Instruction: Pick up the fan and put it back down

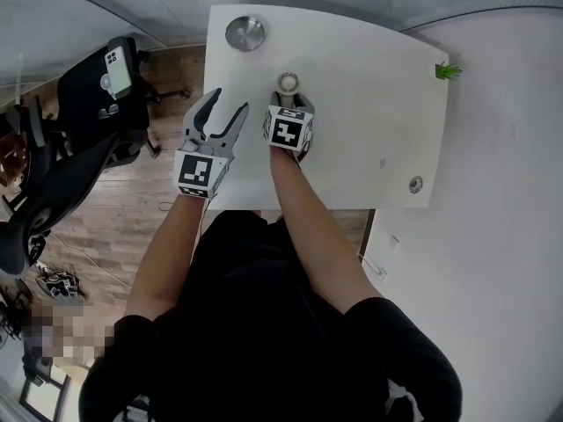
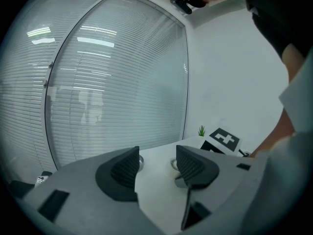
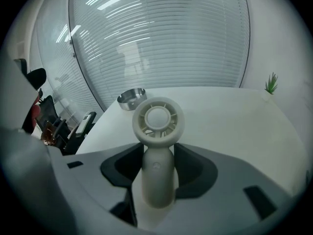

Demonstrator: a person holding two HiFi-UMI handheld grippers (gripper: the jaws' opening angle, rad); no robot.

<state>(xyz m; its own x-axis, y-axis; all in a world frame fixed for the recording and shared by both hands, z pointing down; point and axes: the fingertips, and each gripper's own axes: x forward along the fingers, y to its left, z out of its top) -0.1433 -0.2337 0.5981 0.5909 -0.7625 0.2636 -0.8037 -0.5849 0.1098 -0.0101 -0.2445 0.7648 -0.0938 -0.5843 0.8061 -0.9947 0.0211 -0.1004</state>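
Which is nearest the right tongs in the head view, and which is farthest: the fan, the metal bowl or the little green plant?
1. The fan: gripped in the right tongs, so it is touching them.
2. The metal bowl: up and to the left, near the table corner.
3. The little green plant: at the table's right edge, farthest.

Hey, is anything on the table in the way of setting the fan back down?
Nothing visible does. The right gripper grips the fan over bare table; the metal bowl sits apart toward the far left corner.
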